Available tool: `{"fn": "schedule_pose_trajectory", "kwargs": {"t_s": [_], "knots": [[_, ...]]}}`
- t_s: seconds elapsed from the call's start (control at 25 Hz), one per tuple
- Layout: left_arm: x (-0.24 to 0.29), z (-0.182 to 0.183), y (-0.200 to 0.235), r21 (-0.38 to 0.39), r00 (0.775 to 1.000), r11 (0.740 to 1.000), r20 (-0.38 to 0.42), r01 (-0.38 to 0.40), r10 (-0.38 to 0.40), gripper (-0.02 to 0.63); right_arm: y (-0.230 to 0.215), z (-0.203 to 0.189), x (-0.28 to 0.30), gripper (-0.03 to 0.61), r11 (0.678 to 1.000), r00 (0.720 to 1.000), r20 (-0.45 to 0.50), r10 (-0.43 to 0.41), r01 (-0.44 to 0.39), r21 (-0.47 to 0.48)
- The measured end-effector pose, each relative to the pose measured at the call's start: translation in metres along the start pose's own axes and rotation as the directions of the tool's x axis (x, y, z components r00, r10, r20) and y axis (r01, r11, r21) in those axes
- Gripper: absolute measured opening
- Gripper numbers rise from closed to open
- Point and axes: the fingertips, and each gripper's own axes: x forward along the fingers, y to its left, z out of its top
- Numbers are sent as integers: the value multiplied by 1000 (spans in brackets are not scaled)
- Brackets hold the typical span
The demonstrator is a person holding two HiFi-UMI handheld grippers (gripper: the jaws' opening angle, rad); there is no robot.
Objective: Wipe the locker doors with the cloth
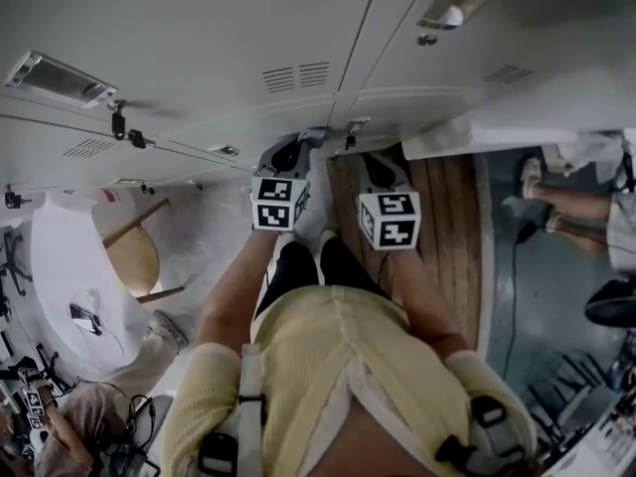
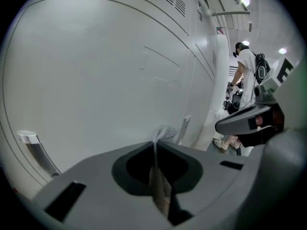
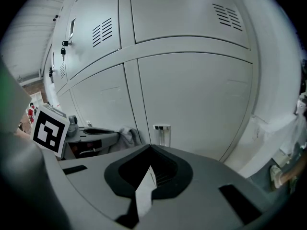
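Note:
The grey locker doors [image 1: 248, 58] fill the top of the head view. My left gripper [image 1: 296, 152] is close to a lower door [image 2: 96, 80] and is shut on the pale cloth [image 2: 163, 134], a tuft of which sticks out past the jaws. The right gripper view shows that cloth [image 3: 126, 136] hanging from the left gripper [image 3: 96, 133] against the doors. My right gripper [image 1: 376, 167] is just to the right, shut with nothing in it, and its tip [image 3: 151, 169] faces a lower door [image 3: 192, 99] with a small metal handle [image 3: 162, 134].
A round white table [image 1: 65, 266] and a wooden stool [image 1: 134, 258] stand at the left. Wooden planking [image 1: 447, 227] lies on the right, with a person's legs [image 1: 566, 207] beyond it. Another person in white with a backpack [image 2: 247, 75] stands along the locker row.

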Motion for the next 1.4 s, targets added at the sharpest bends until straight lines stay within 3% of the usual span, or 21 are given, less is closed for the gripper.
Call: {"fn": "schedule_pose_trajectory", "kwargs": {"t_s": [0.16, 0.32, 0.68, 1.0, 1.24, 1.4], "knots": [[0, -2, -7, -3, 998, 998, 0, 56, -56, 17, 1, 0, 1, 3, 1000, 1000, -3, 6, -6, -6], [-12, -6, -1, -13, 999, 999, 9, 49, -49, 17, 8, 0, 4, 5, 1000, 1000, -8, 24, -24, -15], [-66, -47, 50, -77, 996, 993, -24, -88, 86, 17, 44, -2, 21, 4, 992, 994, -29, 109, -111, -57], [-110, -84, 108, -125, 969, 962, -62, -243, 237, 17, 78, -10, 38, 3, 978, 983, -66, 169, -176, -109], [-121, -106, 141, -127, 949, 942, -105, -311, 299, 17, 95, -13, 49, 3, 968, 978, -77, 194, -204, -147], [-113, -117, 152, -107, 944, 943, -136, -316, 301, 17, 96, -14, 48, 3, 966, 978, -86, 189, -201, -163]]}}
